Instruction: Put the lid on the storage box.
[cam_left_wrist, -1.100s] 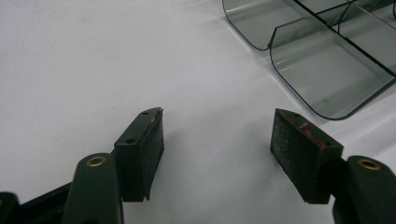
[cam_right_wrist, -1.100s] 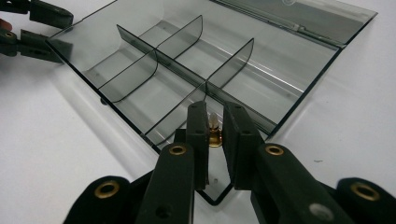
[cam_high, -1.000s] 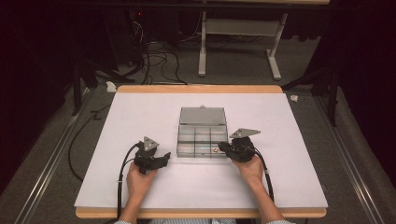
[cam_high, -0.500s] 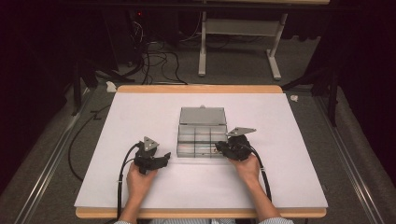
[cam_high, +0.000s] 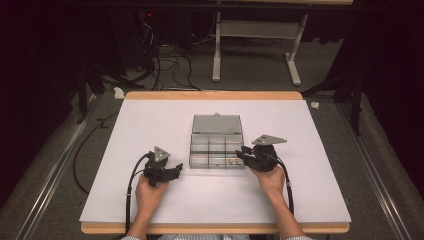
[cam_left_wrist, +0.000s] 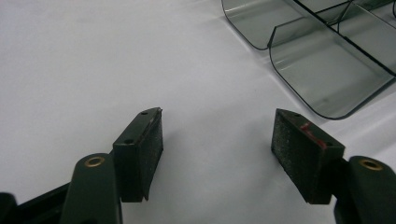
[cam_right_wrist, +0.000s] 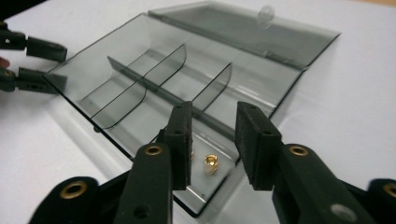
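Observation:
A clear grey compartment box (cam_high: 217, 145) lies open in the middle of the white table, its lid (cam_high: 217, 124) folded flat behind it. Two small brass nuts (cam_high: 232, 161) rest in its near right compartment. My right gripper (cam_high: 244, 152) hovers at that corner, and its jaws have just been opening. In the right gripper view they stand apart over one brass nut (cam_right_wrist: 211, 164), which lies loose on the compartment floor, untouched; a second is half hidden behind the left jaw. My left gripper (cam_high: 172, 169) rests left of the box, jaws wide with bare table between them (cam_left_wrist: 217, 140).
The table (cam_high: 150, 120) is covered with white paper, with a wooden edge all round. Cables trail from both grippers toward the person. The box's empty near left compartment (cam_left_wrist: 327, 70) sits just ahead of the left gripper. Cables and a table frame (cam_high: 255, 30) lie on the floor beyond.
The right gripper has edged slightly left, closer over the box's near right corner. The left hand and the box have stayed put.

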